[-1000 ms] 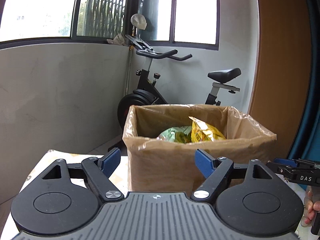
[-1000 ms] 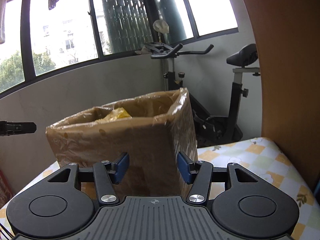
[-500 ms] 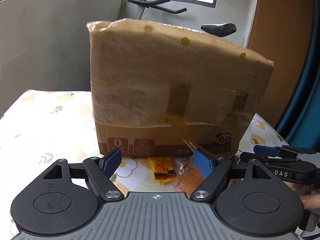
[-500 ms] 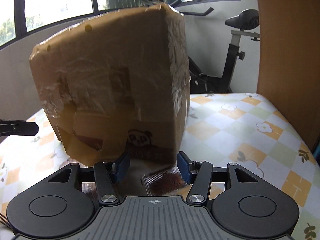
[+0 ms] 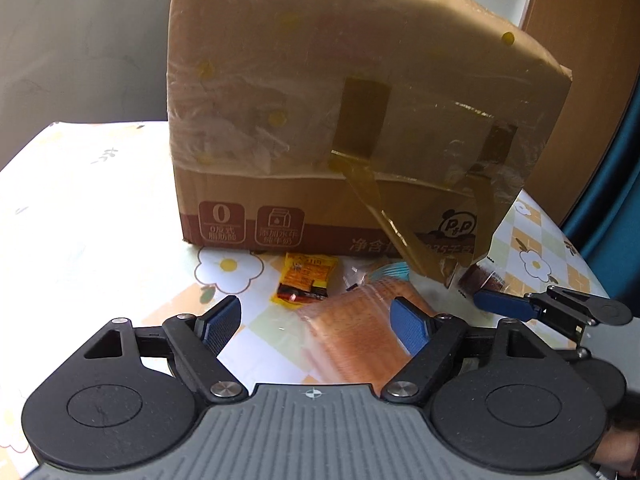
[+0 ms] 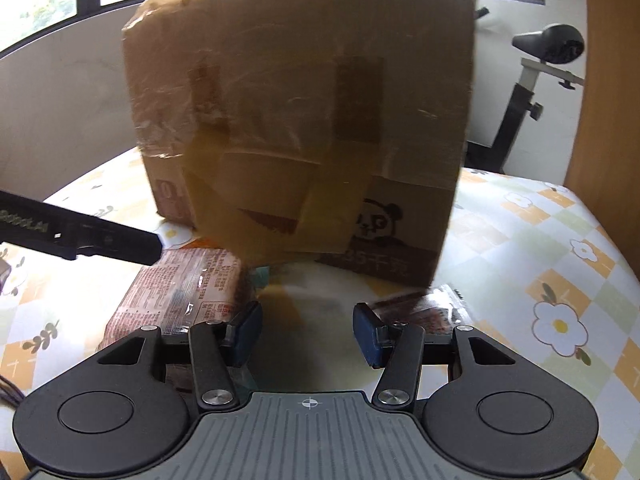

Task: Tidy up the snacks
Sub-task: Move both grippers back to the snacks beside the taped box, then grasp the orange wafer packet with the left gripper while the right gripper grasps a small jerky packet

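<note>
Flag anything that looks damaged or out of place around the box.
The box is patched: tape strips and plastic wrap cover its front, and one strip has peeled loose at the bottom. Snack packets lie loose on the table before it.

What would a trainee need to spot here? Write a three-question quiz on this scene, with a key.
1. True or false: the small yellow snack sachet lies on top of the tall brown taped cardboard box.
2. Which animal is printed low on the box's front? A cat; B panda; C rabbit.
3. Does the right gripper hold anything?
Key: 1 false, it lies on the flowered tablecloth in front of the box. 2 B. 3 No, it is open and empty.
</note>
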Action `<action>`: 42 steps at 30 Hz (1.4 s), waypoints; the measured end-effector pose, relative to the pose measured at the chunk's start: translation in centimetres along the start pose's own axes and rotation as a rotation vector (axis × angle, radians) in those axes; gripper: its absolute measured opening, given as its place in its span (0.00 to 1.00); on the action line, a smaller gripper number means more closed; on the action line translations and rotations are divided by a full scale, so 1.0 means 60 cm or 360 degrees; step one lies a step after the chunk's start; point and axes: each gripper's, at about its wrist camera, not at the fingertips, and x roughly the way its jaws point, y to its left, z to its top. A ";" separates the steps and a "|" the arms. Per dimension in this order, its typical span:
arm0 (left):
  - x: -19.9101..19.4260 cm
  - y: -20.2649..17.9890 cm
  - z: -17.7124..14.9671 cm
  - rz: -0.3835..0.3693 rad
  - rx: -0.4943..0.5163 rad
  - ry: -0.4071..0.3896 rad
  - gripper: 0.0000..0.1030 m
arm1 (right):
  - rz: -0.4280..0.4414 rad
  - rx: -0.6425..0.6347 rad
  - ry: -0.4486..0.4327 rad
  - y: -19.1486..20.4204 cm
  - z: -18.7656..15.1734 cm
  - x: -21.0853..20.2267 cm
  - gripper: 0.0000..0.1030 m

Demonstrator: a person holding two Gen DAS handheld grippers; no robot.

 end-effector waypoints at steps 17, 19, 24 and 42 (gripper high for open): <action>0.035 -0.046 -0.030 0.0124 0.0055 0.0111 0.92 | -0.0164 0.0183 -0.0009 -0.084 -0.001 -0.025 0.48; 0.043 -0.050 -0.035 0.0157 0.0067 0.0116 0.92 | -0.0214 0.0220 -0.0001 -0.104 -0.003 -0.027 0.51; 0.036 -0.048 -0.046 0.0149 0.0076 0.0057 0.82 | -0.0222 0.0302 0.0046 -0.140 -0.001 -0.018 0.55; -0.004 0.018 -0.079 0.0195 -0.0102 -0.0027 0.81 | -0.0493 0.0161 0.0203 -0.115 0.045 0.080 0.72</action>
